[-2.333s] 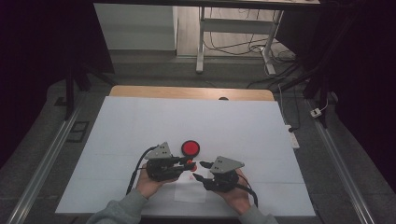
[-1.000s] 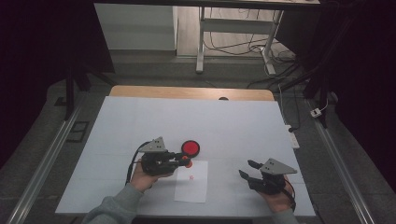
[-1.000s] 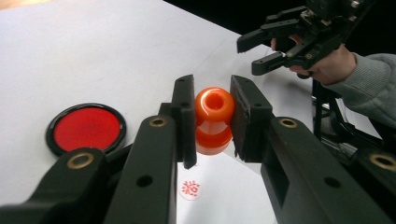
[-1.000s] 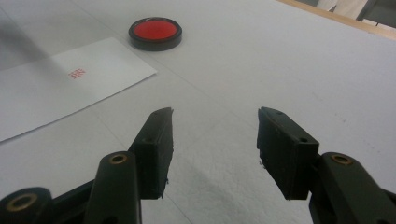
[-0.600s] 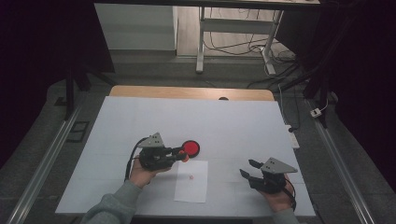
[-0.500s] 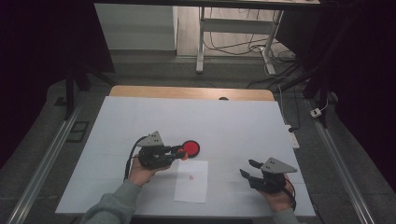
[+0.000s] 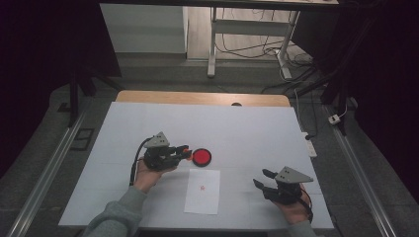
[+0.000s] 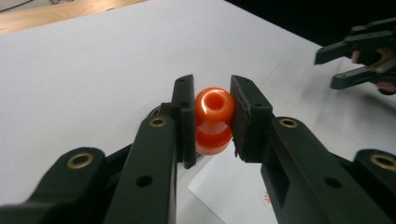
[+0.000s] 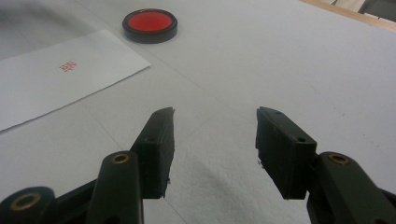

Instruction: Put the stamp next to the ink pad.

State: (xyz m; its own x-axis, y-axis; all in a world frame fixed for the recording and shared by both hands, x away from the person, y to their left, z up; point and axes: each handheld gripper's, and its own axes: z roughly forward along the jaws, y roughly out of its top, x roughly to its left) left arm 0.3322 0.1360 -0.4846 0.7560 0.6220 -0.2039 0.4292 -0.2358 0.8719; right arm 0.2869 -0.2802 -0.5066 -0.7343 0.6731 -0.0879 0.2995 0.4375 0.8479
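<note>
**Left gripper carries the stamp beside the ink pad**

Left gripper (image 8: 212, 123) is clamped on the orange stamp (image 8: 214, 119), held level with its long axis pointing at the red ink pad (image 7: 201, 157) just beyond its tip. Paper (image 7: 202, 190) lies near, toward the person. Right gripper (image 9: 215, 149) hovers half-open, empty, well apart.

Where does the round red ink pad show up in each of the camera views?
High view: the red ink pad lies mid-table, just right of the left gripper and above the paper.
Left gripper view: I cannot make it out; the clamped orange stamp blocks the middle.
Right gripper view: upper left, beyond the paper's corner.
Shared landmark: the paper's red mark.
</note>
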